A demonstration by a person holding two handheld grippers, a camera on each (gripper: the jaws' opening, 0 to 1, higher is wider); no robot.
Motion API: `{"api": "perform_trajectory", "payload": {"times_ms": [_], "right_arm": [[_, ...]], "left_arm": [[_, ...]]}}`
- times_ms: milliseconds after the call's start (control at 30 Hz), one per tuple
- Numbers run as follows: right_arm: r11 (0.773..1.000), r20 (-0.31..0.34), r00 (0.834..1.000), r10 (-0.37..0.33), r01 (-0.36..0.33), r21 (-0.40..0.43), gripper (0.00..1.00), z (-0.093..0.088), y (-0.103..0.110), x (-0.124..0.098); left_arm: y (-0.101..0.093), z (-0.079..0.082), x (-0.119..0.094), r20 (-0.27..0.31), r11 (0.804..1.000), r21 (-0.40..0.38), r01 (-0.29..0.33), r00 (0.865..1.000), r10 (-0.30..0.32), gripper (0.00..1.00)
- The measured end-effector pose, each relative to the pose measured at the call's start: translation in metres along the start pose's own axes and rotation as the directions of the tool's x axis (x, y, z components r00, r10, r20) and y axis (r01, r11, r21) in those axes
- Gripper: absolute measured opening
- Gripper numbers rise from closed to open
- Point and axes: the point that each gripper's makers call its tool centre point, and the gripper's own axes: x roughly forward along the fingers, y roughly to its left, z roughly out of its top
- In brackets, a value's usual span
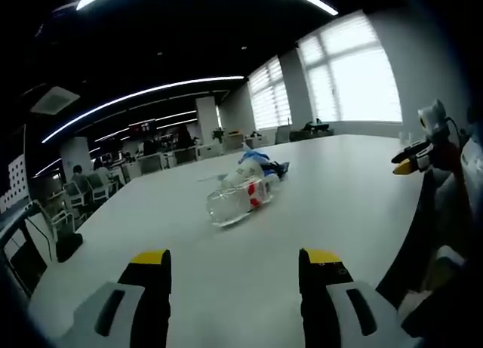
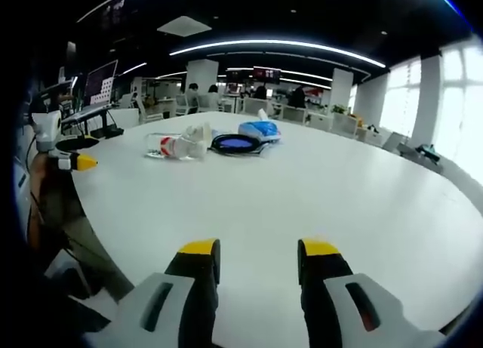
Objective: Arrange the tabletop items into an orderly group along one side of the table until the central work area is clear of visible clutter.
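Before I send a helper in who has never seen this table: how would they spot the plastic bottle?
Find the big white table and the small cluster of items on it. The clear plastic bottle lies on its side at the cluster's end, beside a dark round item and a blue-and-white packet. It alone is see-through with a red-and-white label.
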Motion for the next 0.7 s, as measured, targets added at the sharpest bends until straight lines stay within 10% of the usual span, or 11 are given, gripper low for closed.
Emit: {"api": "perform_trajectory", "payload": {"times_ms": [700], "right_arm": [[0.999,-0.024,1.0,0.009,-0.01,-0.036,0.37,-0.0048,0.0035,0.001]], "left_arm": [[-0.0025,-0.0017,0.0015,-0.017,1.0,0.008,0.003,1.0,-0.003,0.68]]}}
